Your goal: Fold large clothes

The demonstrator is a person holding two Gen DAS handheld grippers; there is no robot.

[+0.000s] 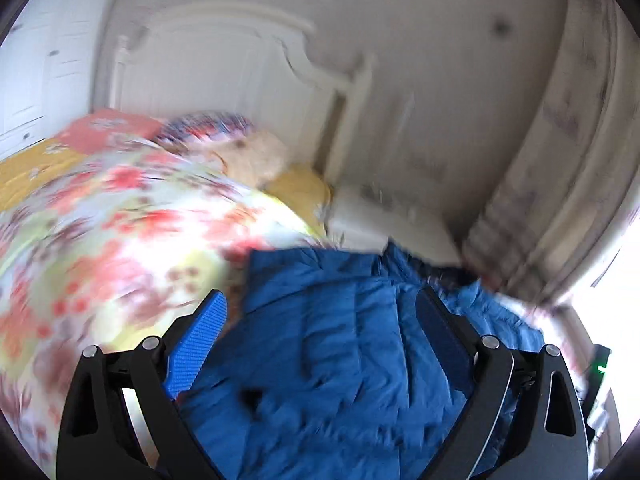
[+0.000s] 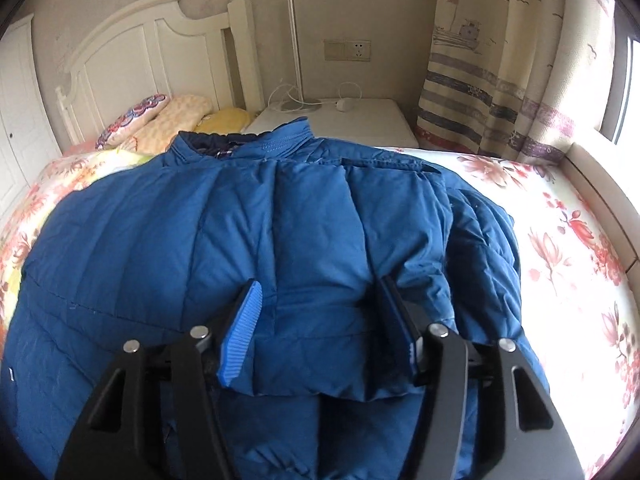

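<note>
Between right tongs [image 2: 320, 320]: folded sleeve of puffy blue quilted jacket [image 2: 160, 240], pads apart | left tongs [image 1: 324, 344]: wide, empty, above jacket

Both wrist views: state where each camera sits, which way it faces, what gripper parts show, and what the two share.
Left wrist: on the left gripper, angled down over the blue jacket toward the headboard; blurred; fingers spread.
Right wrist: on the right gripper, facing the jacket's collar and the nightstand; fingers apart around a sleeve.
Shared: jacket, floral bedspread, headboard, curtain.
</note>
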